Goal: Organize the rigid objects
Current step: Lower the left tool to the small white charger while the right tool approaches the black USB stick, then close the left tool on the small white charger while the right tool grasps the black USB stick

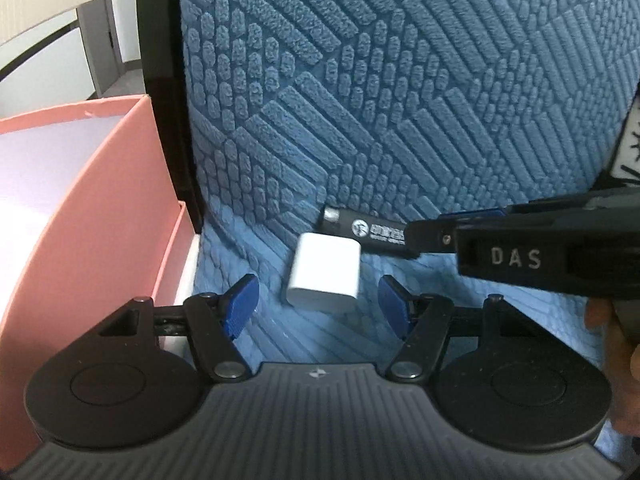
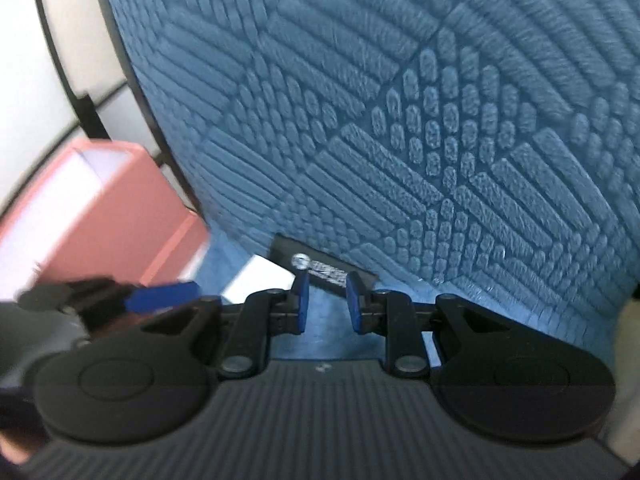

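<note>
A blue textured fabric mat (image 1: pixel 400 80) is carrying a white rounded plastic charger block (image 1: pixel 325 276) touching a black printed USB stick (image 1: pixel 368 234), neither yet in the pink cardboard box (image 1: pixel 100 216) at left, while the spread left gripper (image 1: pixel 318 304) is approaching the block and the partly spread right gripper (image 2: pixel 327 300) is straddling the stick.

An indoor room, most likely a home or an office; the frames do not settle which. A blue textured mat (image 1: pixel 400 100) covers the surface ahead of both tongs, its raised pile cut in ribbed and pebbled patches. Left of the left tongs stands an open pink box (image 1: pixel 92 208) with a white lining. Beyond it, up and to the left, pale walls meet a grey floor, and a light door (image 1: pixel 110 40) with a dark handle shows in the far corner.
</note>
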The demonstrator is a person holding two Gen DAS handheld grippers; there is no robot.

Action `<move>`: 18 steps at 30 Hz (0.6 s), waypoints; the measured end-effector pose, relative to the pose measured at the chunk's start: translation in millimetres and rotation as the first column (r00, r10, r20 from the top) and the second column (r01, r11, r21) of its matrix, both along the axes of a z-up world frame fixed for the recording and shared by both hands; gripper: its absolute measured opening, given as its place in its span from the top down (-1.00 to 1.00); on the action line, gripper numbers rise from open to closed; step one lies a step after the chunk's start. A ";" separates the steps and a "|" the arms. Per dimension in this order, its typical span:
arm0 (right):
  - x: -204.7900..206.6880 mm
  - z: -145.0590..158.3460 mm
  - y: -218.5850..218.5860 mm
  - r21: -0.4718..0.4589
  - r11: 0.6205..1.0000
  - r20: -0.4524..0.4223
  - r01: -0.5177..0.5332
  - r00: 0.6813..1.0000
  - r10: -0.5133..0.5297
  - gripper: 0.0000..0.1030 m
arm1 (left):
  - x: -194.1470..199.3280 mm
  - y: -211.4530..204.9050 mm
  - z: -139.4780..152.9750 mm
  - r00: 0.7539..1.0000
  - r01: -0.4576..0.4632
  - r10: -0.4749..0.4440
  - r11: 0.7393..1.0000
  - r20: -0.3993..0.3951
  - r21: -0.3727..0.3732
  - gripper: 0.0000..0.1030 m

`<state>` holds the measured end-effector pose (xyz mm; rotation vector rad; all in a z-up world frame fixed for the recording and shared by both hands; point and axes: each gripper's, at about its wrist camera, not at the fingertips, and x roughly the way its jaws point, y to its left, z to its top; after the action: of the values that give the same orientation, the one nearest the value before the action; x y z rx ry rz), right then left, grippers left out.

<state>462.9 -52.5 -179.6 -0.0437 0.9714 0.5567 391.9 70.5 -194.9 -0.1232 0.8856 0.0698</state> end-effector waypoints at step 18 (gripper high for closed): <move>35.6 -35.3 16.1 -0.011 0.997 -0.096 -0.079 0.992 0.078 -0.10 | 18.1 9.0 -27.0 1.000 -0.005 0.004 0.999 -0.014 -0.048 0.04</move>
<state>498.5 -36.3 -214.9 -0.0694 1.0703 0.6283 410.0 79.5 -221.9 -0.1699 0.9010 0.0533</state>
